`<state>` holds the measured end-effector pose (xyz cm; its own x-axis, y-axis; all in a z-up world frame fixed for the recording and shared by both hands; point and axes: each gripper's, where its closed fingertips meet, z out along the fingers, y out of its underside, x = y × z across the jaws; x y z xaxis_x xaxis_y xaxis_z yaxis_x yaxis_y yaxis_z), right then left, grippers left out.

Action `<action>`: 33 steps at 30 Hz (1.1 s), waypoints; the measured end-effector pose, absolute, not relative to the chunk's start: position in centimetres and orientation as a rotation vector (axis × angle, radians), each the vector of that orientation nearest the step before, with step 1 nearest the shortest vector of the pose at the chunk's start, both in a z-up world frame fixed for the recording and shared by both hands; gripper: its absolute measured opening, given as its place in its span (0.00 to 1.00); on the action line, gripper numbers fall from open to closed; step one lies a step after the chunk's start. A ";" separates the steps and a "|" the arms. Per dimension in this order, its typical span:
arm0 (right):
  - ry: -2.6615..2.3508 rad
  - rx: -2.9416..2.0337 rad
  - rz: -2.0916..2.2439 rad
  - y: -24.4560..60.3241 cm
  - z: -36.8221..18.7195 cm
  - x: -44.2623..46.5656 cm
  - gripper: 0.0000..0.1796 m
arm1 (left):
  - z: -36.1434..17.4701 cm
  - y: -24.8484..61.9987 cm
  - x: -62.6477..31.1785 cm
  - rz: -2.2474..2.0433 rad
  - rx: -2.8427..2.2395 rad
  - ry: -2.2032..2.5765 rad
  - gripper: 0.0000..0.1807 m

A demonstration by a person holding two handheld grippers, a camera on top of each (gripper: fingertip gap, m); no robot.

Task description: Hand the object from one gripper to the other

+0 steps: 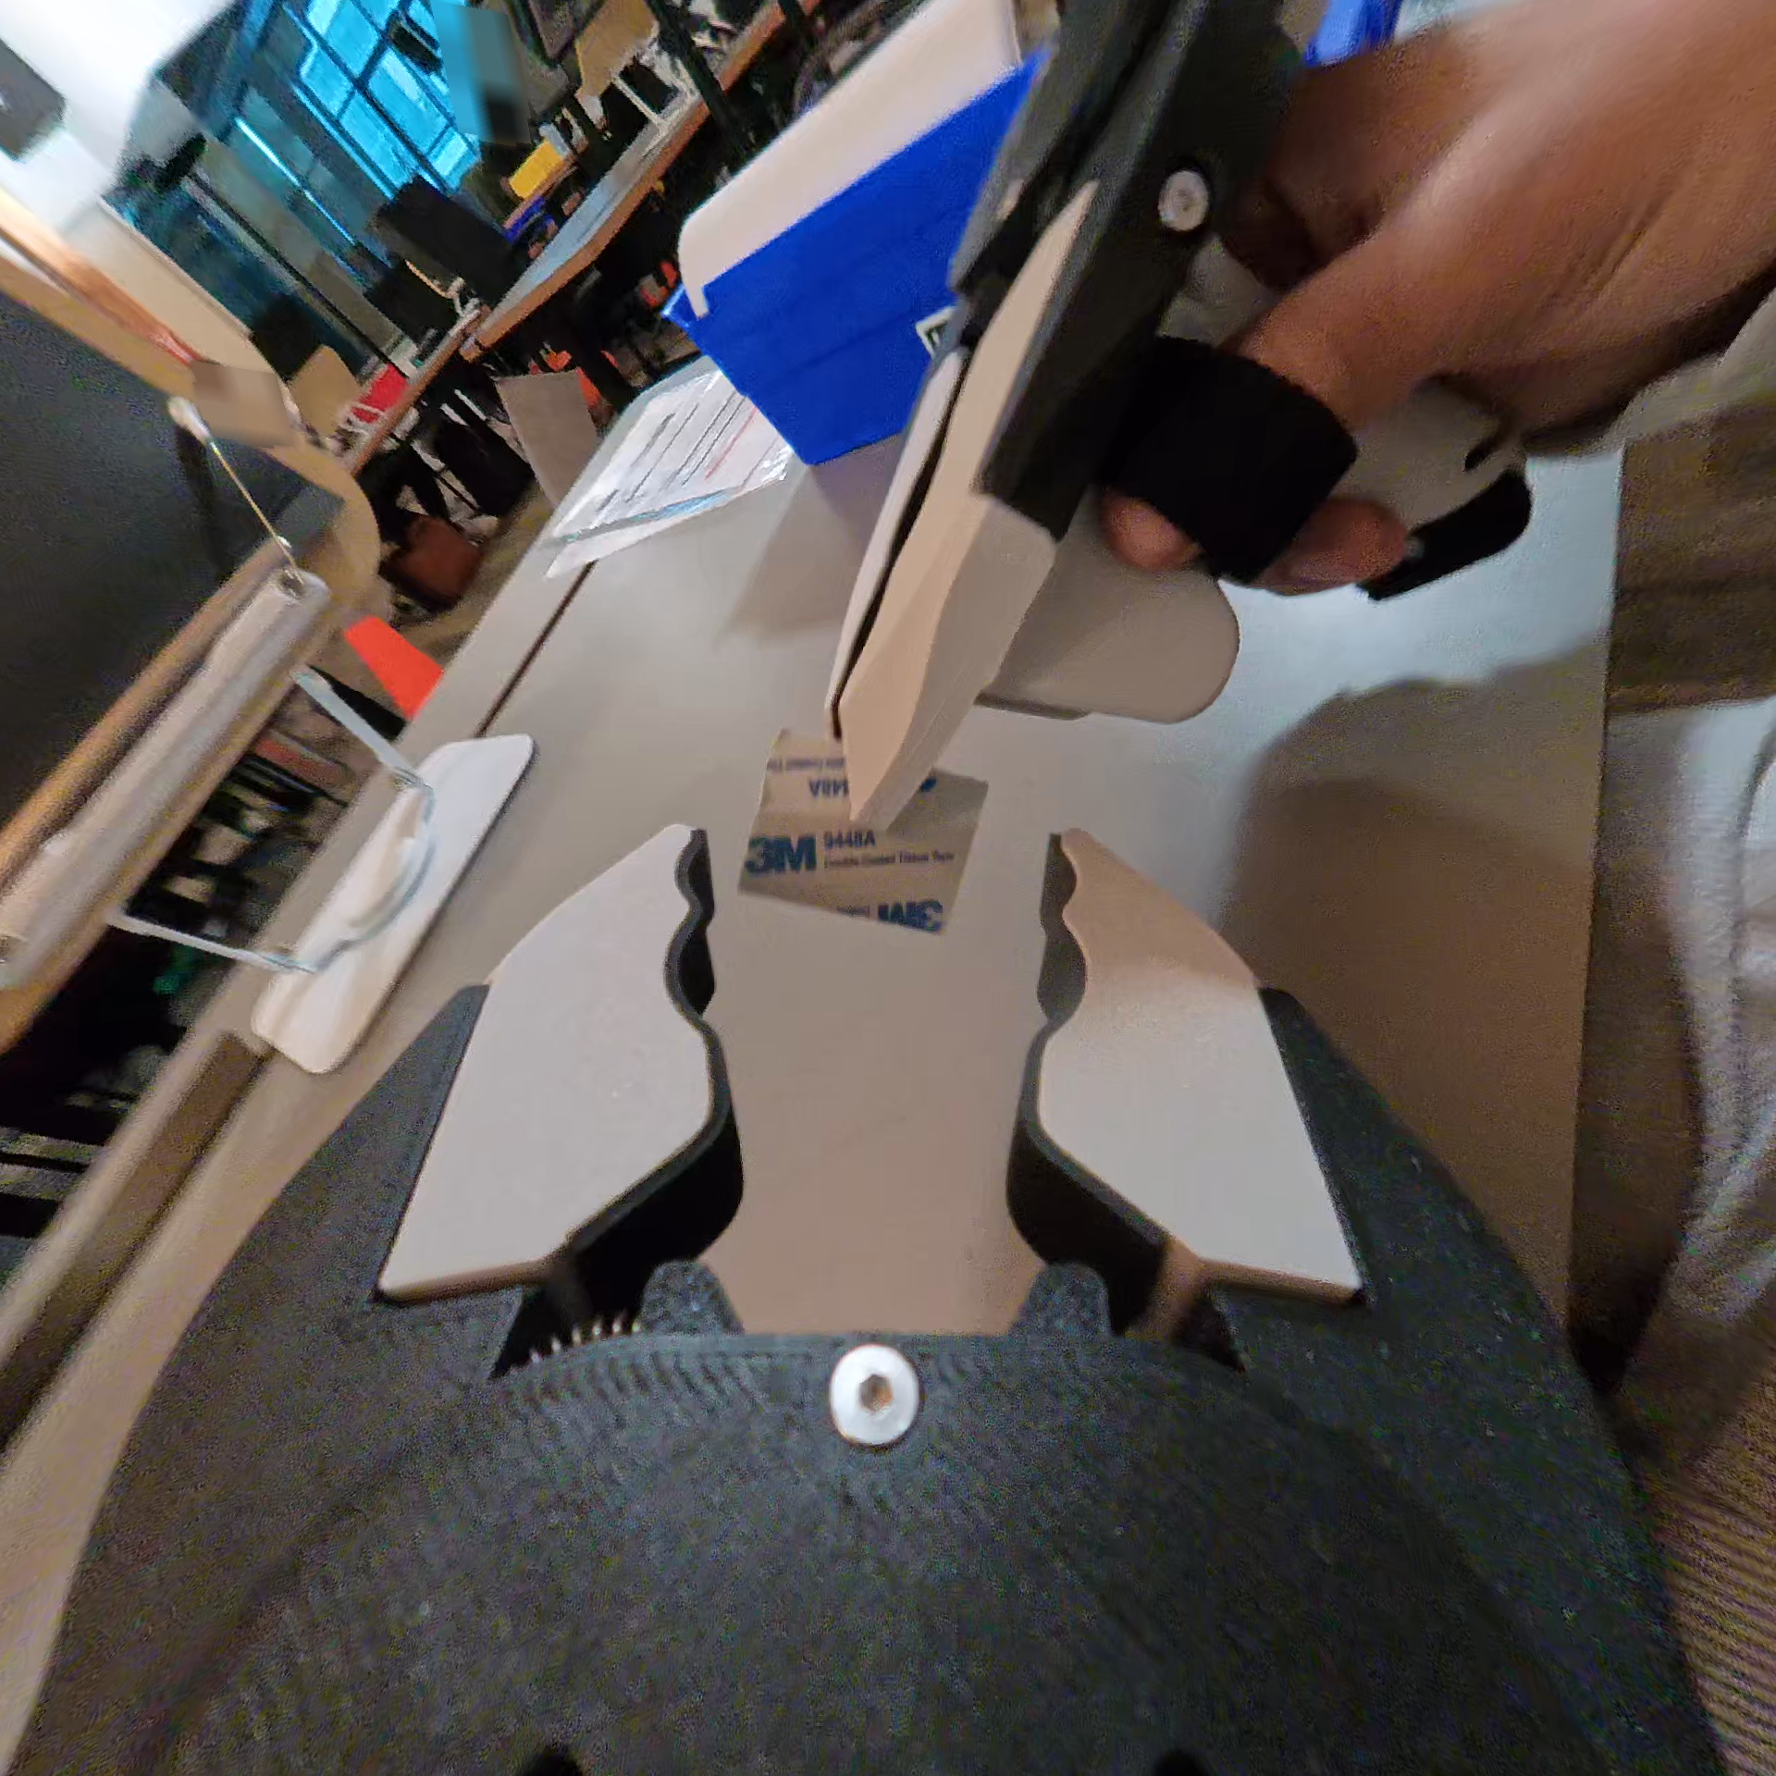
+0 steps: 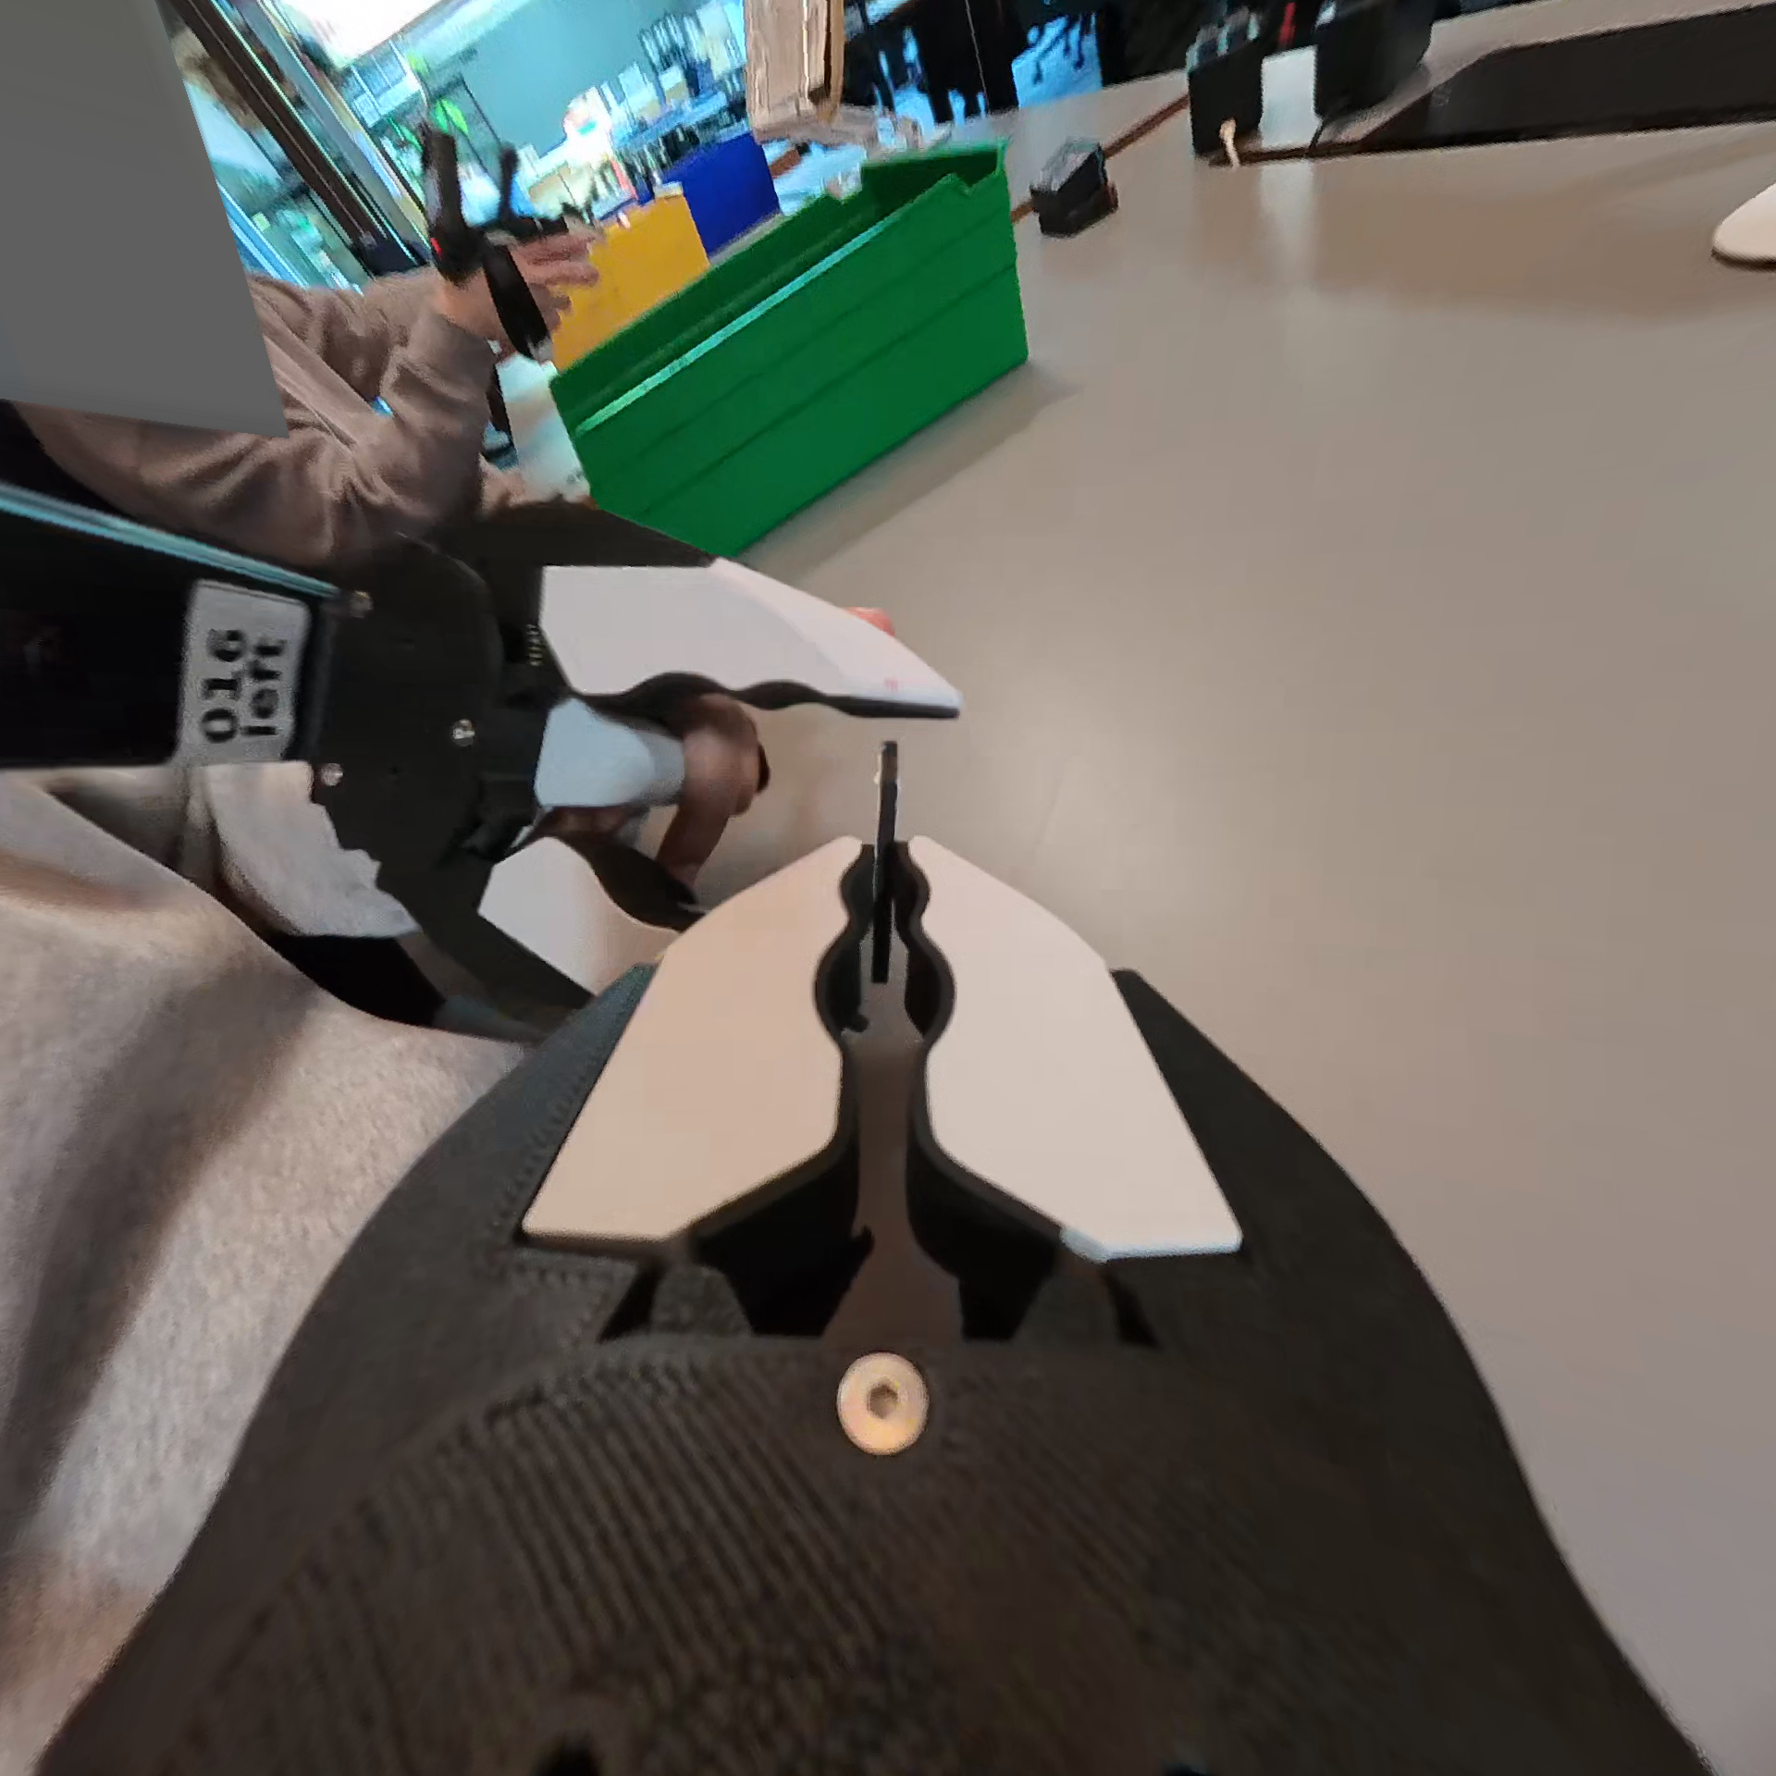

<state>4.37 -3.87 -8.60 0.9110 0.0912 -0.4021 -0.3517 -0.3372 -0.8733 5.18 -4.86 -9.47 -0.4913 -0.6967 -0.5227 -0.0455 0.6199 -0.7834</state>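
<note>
The object is a thin flat grey sheet (image 1: 855, 870) with blue print, held above the grey table (image 1: 865, 1105). My right gripper (image 1: 870, 802) comes down from above, shut on the sheet's upper edge. My left gripper (image 1: 875, 838) is open and empty, and the sheet hangs just beyond its fingertips, in line with the gap. In the right wrist view the sheet (image 2: 886, 798) shows edge-on, sticking out past my shut right gripper (image 2: 884, 846). The open left gripper (image 2: 826, 807) reaches in from the left, its upper finger (image 2: 750, 644) just above the sheet's tip.
A blue bin (image 1: 846, 317) and a plastic document sleeve (image 1: 673, 461) lie behind. A monitor (image 1: 96, 538) on a white stand base (image 1: 394, 894) is at the left. A green bin (image 2: 798, 356) and a small black device (image 2: 1072, 187) are farther off. A person's sleeve (image 2: 365, 423) is nearby.
</note>
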 end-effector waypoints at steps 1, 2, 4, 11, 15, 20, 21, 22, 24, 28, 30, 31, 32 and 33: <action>0.198 -1.836 0.481 -4.0 -8.2 4.6 0.02 | -9.3 -4.8 5.2 -0.972 -0.634 1.938 0.40; 0.202 -1.809 0.505 -4.2 -7.9 4.8 0.02 | -9.1 -4.7 5.2 -1.051 -0.687 1.934 0.41; 0.213 -1.756 0.570 -4.4 -7.3 5.1 0.02 | -8.6 -4.6 5.2 -1.249 -0.803 1.926 0.41; 0.282 -1.586 0.788 -4.9 -5.9 5.6 0.02 | -6.4 -5.8 3.3 -2.318 -1.220 1.874 0.16; 0.287 -1.563 0.839 -4.8 -5.8 5.2 0.02 | -6.4 -4.7 4.0 -2.601 -1.433 1.664 0.15; 0.272 -1.563 0.853 -4.4 -5.9 4.4 0.02 | -6.2 -5.2 3.6 -2.668 -1.400 1.673 0.14; 0.272 -1.562 0.853 -4.3 -5.9 4.3 0.02 | -6.2 -5.4 3.4 -2.663 -1.384 1.694 0.13; 0.273 -1.560 0.852 -4.3 -6.0 4.3 0.02 | -6.4 -5.7 3.3 -2.640 -1.379 1.719 0.09; 0.271 -1.554 0.861 -4.2 -5.9 4.2 0.02 | -6.8 -5.6 3.4 -2.572 -1.363 1.740 0.02; 0.251 -1.536 0.850 -4.2 -5.8 4.1 0.03 | -6.7 -5.5 3.2 -2.546 -1.348 1.783 0.02; 0.257 -1.504 0.811 -4.1 -5.6 4.8 0.15 | -6.6 -5.3 3.3 -2.565 -1.369 1.757 0.02; 0.260 -1.463 0.766 -4.2 -5.1 5.4 0.25 | -6.5 -5.2 3.3 -2.584 -1.391 1.742 0.02; 0.248 -1.417 0.704 -4.4 -4.4 6.1 0.32 | -6.5 -5.1 3.4 -2.604 -1.411 1.724 0.02; 0.221 -1.384 0.633 -4.6 -3.8 6.6 0.38 | -6.6 -4.9 3.5 -2.622 -1.435 1.703 0.02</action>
